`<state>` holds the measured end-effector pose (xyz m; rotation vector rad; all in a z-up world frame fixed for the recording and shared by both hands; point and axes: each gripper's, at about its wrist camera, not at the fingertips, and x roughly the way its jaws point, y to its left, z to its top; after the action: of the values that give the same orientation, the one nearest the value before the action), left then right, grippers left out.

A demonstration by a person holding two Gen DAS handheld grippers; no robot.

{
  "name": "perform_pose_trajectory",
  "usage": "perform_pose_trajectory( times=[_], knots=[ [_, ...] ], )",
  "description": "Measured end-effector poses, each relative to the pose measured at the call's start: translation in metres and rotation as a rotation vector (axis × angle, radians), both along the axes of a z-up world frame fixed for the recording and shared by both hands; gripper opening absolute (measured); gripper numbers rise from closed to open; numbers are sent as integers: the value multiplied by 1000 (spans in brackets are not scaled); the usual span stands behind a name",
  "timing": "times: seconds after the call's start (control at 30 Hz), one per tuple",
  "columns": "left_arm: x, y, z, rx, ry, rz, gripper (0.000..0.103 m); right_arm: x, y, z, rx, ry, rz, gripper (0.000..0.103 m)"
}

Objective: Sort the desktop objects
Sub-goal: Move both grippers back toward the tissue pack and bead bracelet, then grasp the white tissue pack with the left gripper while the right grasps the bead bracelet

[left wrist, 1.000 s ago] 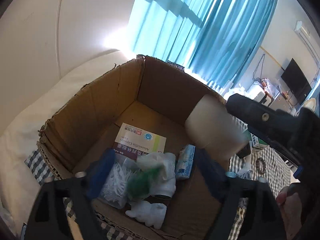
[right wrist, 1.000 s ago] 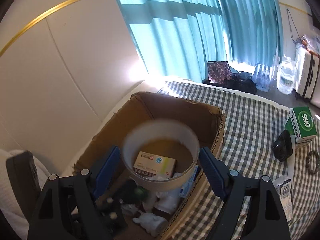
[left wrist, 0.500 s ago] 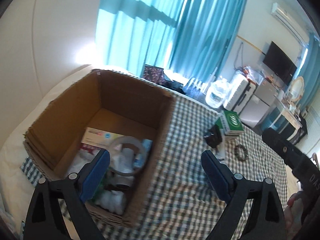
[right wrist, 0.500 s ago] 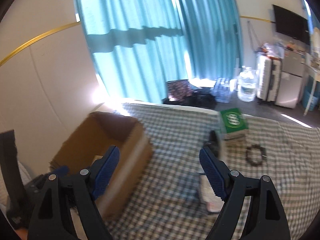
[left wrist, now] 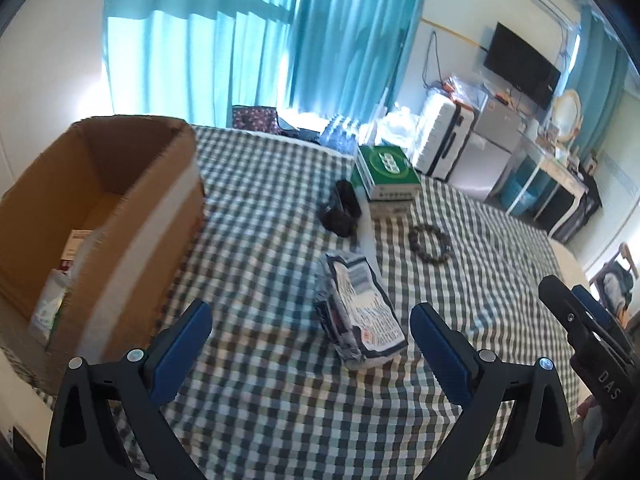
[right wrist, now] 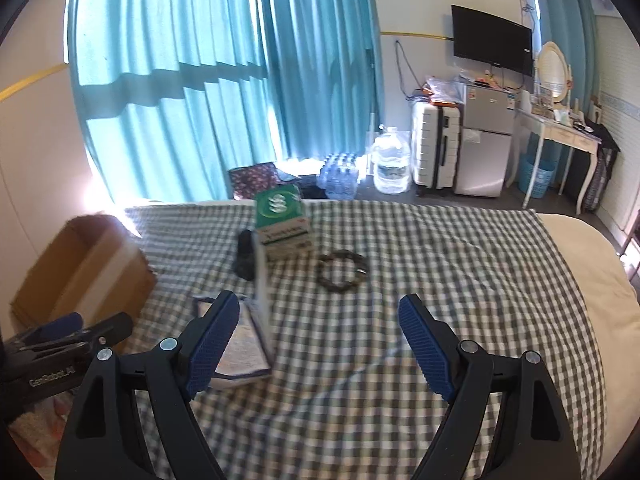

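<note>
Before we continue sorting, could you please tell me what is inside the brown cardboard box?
In the brown cardboard box, only the edge of a white printed carton and some pale plastic packaging show. The near wall hides everything else inside.

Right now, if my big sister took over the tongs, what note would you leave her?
Left tongs: open, empty, over the wrapped packet.
Right tongs: open, empty, above the checked cloth.
Cardboard box at the left already holds several things.
Left on the cloth: the wrapped packet, green box, black object, bead bracelet and a long white piece I can't identify.
Probably take the packet next.
</note>
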<state>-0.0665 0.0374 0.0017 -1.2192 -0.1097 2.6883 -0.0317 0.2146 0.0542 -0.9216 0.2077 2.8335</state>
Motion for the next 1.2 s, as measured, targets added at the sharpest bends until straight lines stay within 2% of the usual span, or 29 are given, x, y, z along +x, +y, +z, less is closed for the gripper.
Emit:
perform_pose_trajectory(
  times=[0.17,0.37,0.43,0.53,0.73,0.8,0.93,1.2],
  knots=[
    [-8,21,-28,-6,-37,-18,102,-15,25,-30,-32,-39,-9,82],
    [-27,32,-56,46,-97,5,102,-54,32,-53,-43,-61,42,82],
    [-33,36,-62,58,-104,10,102,-67,34,-64,-22,-84,43,82],
    [-42,45,-70,70,-98,7,102,-85,45,-79,-58,-109,40,82],
    [-63,62,-90,24,-93,9,102,-120,57,-99,-109,-122,31,82],
    [-68,62,-97,13,-102,34,102,-130,56,-104,-102,-120,37,82],
    [-74,51,-109,40,-114,98,102,-149,51,-115,-95,-126,56,82],
    [-84,40,-118,52,-94,127,102,-184,42,-137,-46,-157,77,82]
  ],
)
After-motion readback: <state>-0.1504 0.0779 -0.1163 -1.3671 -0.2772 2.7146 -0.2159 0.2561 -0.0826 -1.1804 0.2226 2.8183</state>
